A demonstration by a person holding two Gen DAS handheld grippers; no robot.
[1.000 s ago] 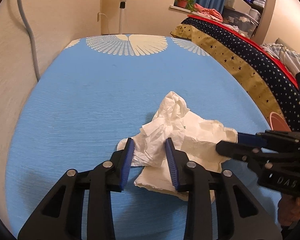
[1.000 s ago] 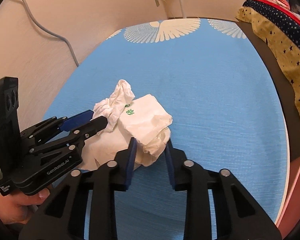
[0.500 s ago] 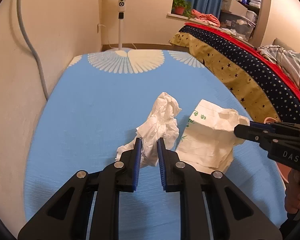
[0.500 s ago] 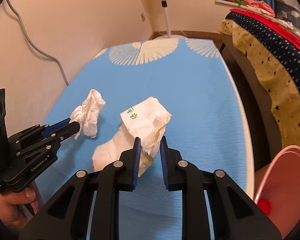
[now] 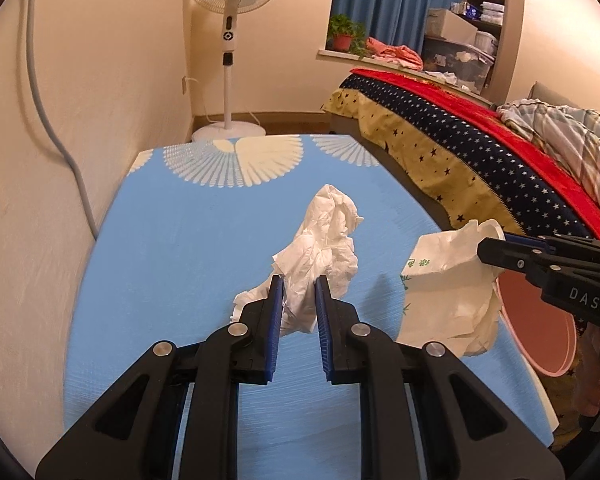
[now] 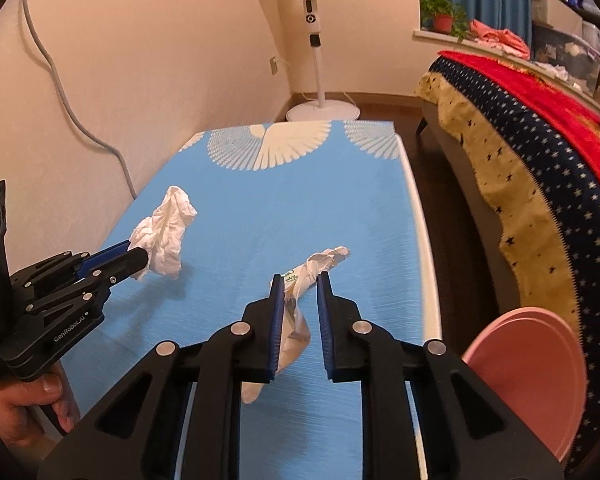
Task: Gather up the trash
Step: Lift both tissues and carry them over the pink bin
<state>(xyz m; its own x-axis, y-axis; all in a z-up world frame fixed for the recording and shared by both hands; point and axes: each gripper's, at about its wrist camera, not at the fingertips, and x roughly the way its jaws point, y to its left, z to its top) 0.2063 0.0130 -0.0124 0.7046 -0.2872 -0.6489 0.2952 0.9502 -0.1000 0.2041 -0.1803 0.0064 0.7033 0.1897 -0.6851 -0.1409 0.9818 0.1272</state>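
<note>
Both grippers are now carrying their wads up off the blue table [image 5: 172, 264]; a second ago both were down on one pile, jaws wider. Left gripper [image 5: 299, 280] is clenching a crumpled white tissue [image 5: 324, 240], which is hanging clear of the table top. Right gripper [image 6: 299, 280] has just been closing further and is pinching a white wrapper with green print [image 6: 300, 312], twisted thin between the pads.

Hard to read: in the right wrist view the wrapper's lower end is running behind the left jaw, so how far the pads are overlapping it is unclear. In the left wrist view the wrapper [image 5: 448, 292] is covering the right gripper's tips [image 5: 485, 249]. Pink bin [image 6: 532, 380] is sitting beside the table's right edge, cut off by the gripper body and the frame rim. Only fingers of the person's hands are showing, at the frame corners.
</note>
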